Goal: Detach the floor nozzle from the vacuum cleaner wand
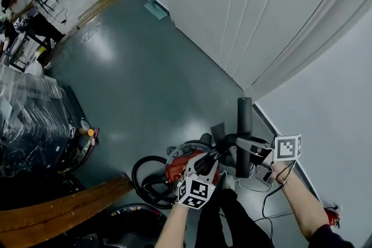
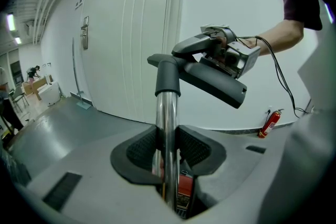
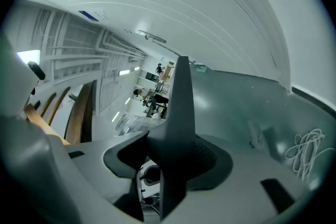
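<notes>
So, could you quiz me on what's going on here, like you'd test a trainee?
1. True or false: the left claw is closed on the shiny metal wand.
2. What does the right claw grip? A) a broom B) the dark floor nozzle C) nothing
3. Which red safety item stands by the wall in the left gripper view?
Key: 1 true; 2 B; 3 a fire extinguisher.

"What's around the white door?"

"A red fire extinguisher stands at the wall base, right of the door. Far from the door, across the grey floor, lies a wooden plank beside a plastic-wrapped stack."
</notes>
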### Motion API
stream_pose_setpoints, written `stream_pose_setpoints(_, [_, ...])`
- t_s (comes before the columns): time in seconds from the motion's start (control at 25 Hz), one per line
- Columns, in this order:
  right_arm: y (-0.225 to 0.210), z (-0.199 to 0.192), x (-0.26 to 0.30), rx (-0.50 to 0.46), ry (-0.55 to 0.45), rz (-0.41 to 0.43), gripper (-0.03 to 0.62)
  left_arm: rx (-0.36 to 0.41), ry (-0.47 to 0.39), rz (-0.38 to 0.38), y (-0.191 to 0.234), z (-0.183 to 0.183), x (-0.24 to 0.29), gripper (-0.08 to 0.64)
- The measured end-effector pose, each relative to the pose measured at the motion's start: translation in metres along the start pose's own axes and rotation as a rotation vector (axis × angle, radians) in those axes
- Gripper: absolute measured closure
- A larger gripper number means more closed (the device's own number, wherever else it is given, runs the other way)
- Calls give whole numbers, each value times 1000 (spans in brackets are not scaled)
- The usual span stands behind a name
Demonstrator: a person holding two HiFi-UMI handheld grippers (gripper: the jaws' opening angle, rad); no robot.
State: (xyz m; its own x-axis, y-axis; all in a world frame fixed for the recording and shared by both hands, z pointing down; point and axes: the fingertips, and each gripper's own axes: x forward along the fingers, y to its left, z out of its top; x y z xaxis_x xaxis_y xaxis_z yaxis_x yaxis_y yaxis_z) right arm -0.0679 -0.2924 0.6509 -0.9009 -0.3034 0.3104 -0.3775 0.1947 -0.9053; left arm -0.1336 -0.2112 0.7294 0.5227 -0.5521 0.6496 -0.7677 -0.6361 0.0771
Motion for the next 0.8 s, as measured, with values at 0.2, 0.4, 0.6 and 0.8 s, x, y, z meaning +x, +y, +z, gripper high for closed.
stream_pose_setpoints(0.2, [-3, 3, -5, -57, -14, -46, 364, 5, -3, -2, 1, 4, 1, 428])
stream_pose_setpoints(0.4, [-1, 2, -3, -92, 12, -56, 364, 9, 10, -2, -1, 1, 3, 428])
stream_pose_setpoints(0.6, [-5, 48, -35, 151, -174, 22, 364, -1, 8, 11, 6, -10, -7, 428])
stream_pose_setpoints(0.8, [31, 123, -78, -88, -210, -18, 362, -7, 2, 42, 7, -11, -10, 428])
